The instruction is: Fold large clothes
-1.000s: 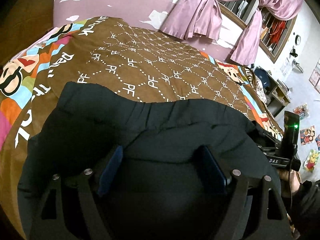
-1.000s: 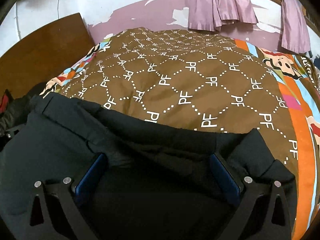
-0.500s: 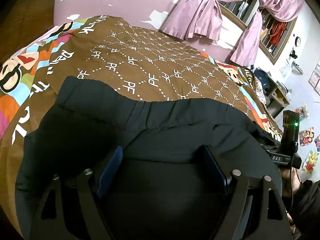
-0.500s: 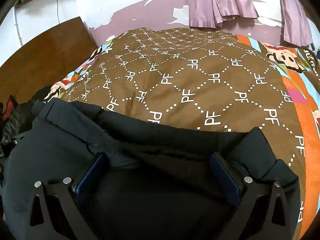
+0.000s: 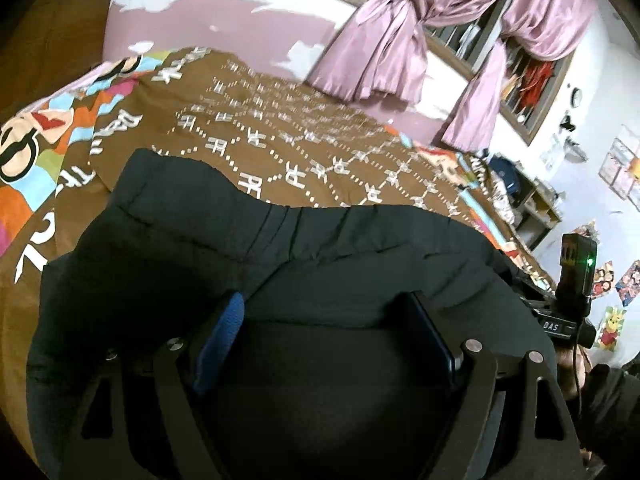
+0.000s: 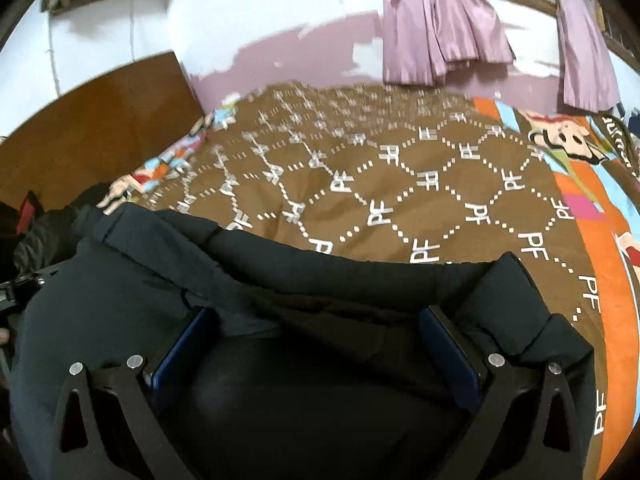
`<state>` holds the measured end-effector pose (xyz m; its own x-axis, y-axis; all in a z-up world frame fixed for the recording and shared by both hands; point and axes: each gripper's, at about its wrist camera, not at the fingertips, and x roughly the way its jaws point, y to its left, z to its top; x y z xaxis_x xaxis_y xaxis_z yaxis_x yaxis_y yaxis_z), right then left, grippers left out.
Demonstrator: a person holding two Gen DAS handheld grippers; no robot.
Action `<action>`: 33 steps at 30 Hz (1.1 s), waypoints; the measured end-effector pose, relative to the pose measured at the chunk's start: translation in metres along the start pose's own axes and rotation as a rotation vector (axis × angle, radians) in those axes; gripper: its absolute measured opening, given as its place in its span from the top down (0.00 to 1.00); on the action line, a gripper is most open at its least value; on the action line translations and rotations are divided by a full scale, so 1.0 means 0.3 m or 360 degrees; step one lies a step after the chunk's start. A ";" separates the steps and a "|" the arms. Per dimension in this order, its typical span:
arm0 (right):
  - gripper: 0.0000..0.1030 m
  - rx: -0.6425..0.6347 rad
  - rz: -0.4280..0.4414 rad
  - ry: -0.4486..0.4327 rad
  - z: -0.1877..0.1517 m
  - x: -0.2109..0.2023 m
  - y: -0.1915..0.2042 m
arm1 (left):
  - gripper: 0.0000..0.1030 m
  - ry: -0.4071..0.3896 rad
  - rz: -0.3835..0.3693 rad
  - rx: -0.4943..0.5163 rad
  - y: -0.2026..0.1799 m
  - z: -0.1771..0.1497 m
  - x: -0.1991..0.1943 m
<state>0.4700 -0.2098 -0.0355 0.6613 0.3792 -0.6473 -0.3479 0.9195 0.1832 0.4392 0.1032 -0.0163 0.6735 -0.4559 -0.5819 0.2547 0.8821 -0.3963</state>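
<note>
Black padded garment (image 5: 320, 264) lies along the bed's (image 6: 420, 184) near edge, long axis running crosswise from left gripper (image 5: 324, 336) to right gripper (image 6: 316, 344); both have jaws spread, straddling its near hem, neither nearer.

Left wrist view looks forward along the left tool (image 5: 326, 332), close over the dark garment (image 5: 320, 248) filling the lower frame, facing across the bed (image 5: 304, 160) toward the curtained window (image 5: 452, 28) at upper right; the right tool (image 5: 568, 312) shows at right edge. Right wrist view sits equally close behind the right tool (image 6: 316, 344), facing the bed (image 6: 420, 184), headboard (image 6: 100, 120) at left. Both views share garment (image 6: 280, 276), bedspread, curtains (image 6: 440, 20).
</note>
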 end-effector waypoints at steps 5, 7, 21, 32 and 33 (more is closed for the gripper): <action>0.00 0.0053 0.0114 -0.0201 -0.023 -0.129 -0.023 | 0.24 -0.0064 -0.0010 0.0018 -0.012 -0.010 -0.033; 0.00 0.0084 0.0106 -0.0277 -0.013 -0.182 -0.040 | 0.24 -0.0068 -0.0016 0.0008 -0.009 -0.008 -0.035; 0.00 0.0257 -0.0152 -0.0162 -0.084 -0.320 -0.221 | 0.24 -0.0094 -0.0051 -0.0005 -0.001 -0.011 -0.052; 0.00 0.0557 0.0289 0.0148 -0.166 -0.222 -0.363 | 0.22 -0.0146 -0.0040 -0.0064 0.061 0.014 -0.239; 0.00 0.0542 0.0291 0.0160 -0.168 -0.223 -0.361 | 0.21 -0.0102 -0.0010 -0.0074 0.077 0.013 -0.253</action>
<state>0.4298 -0.3400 -0.0493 0.5348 0.5432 -0.6472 -0.2022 0.8260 0.5261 0.3966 0.1587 0.0215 0.7151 -0.4519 -0.5333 0.2277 0.8719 -0.4335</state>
